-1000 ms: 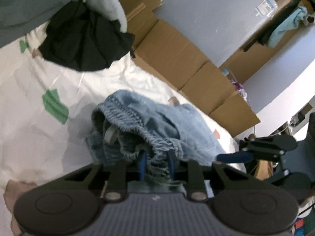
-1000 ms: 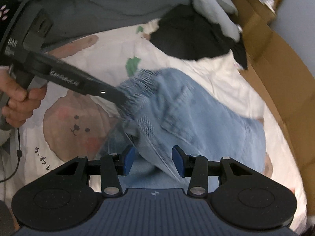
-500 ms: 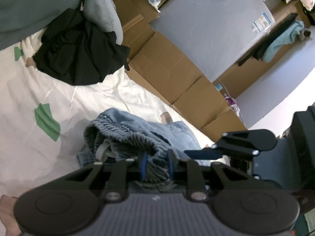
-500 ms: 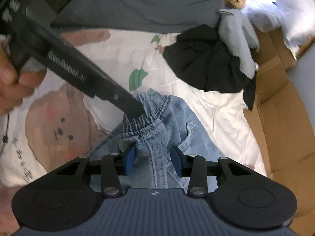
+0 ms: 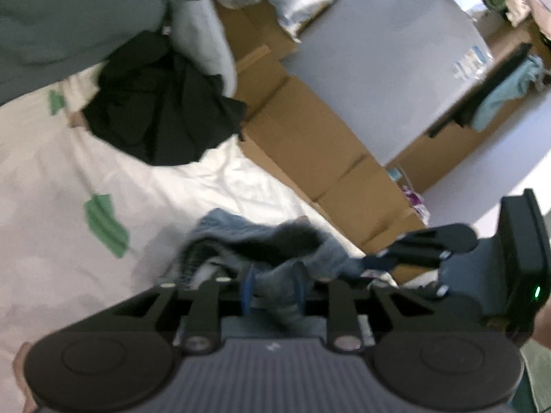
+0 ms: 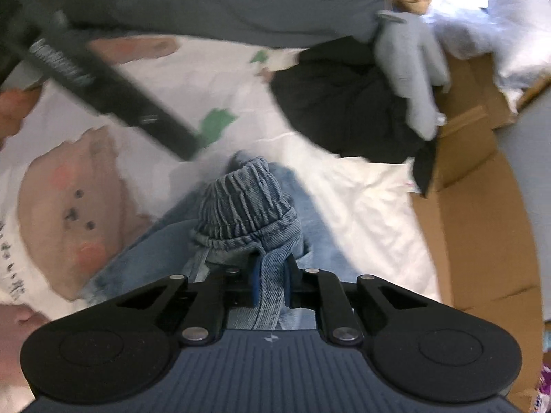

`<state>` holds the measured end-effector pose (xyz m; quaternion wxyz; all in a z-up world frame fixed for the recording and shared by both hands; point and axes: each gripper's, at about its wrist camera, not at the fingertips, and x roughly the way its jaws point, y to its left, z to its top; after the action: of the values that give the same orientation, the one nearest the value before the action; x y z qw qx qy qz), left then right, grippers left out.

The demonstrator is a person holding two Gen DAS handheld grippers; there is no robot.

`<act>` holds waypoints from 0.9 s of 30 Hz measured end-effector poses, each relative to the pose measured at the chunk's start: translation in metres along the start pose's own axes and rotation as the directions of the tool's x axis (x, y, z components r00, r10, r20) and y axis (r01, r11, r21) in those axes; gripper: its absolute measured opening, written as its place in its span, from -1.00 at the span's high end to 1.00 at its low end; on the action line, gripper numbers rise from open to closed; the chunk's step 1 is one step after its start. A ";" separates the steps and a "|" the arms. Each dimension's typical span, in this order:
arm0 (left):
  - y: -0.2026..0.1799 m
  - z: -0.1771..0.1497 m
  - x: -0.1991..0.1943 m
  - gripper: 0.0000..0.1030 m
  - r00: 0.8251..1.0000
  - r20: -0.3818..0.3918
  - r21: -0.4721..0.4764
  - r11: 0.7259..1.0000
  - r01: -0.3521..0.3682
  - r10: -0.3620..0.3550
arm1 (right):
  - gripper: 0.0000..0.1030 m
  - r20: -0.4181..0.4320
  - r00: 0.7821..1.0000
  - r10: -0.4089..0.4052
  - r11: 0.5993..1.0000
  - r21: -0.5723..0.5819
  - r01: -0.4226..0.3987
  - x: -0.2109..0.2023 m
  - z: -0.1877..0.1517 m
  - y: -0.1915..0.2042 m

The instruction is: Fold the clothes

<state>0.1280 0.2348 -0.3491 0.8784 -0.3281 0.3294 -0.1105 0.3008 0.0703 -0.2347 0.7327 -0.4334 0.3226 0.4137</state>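
Observation:
Light-blue denim shorts point(image 6: 248, 199) with an elastic waistband lie bunched on the white printed bedsheet point(image 6: 344, 213). My right gripper point(image 6: 272, 275) points steeply down, its jaws closing, and the blue pads pinch a fold of denim just below the waistband. In the left wrist view the shorts point(image 5: 241, 241) are a blurred heap. My left gripper point(image 5: 273, 275) has denim between its pads while its jaws ease open slightly. The right gripper point(image 5: 378, 261) reaches in from the right. The left gripper point(image 6: 186, 144) slants in from the upper left, tip close beside the waistband.
A crumpled black garment point(image 5: 162, 110) and a pale grey one point(image 5: 203, 41) lie at the far side of the bed. Cardboard boxes point(image 5: 310, 137) and a grey panel point(image 5: 378, 69) line the bed's edge. A dark grey blanket point(image 6: 241, 0) covers the far end.
The right jaws have closed from wide apart onto a denim fold. The waistband has bunched up higher in front of the right gripper. The right gripper has come closer to the left.

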 end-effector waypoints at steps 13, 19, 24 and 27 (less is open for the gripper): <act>0.043 -0.048 0.036 0.48 0.979 -0.155 -0.136 0.979 -0.151 0.129 | 0.79 -0.032 0.991 -0.134 0.985 0.103 0.136 0.006 -0.016 -0.068; 0.042 -0.062 0.060 0.15 0.976 -0.197 -0.187 0.974 -0.129 0.092 | 0.80 -0.065 0.983 -0.170 0.973 0.149 0.178 0.007 -0.033 -0.087; 0.037 -0.061 0.061 -0.01 0.983 -0.181 -0.220 0.972 -0.079 0.039 | 0.80 -0.099 0.975 -0.199 0.959 0.185 0.214 0.005 -0.051 -0.101; 0.028 -0.059 0.058 -0.04 0.984 -0.176 -0.190 0.980 -0.050 0.016 | 0.81 -0.127 0.967 -0.221 0.944 0.220 0.245 0.005 -0.063 -0.114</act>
<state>0.1327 0.2023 -0.4297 0.8119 -0.3956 0.4195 -0.0914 0.3971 -0.0175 -0.2230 0.8053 -0.3993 0.3522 0.2608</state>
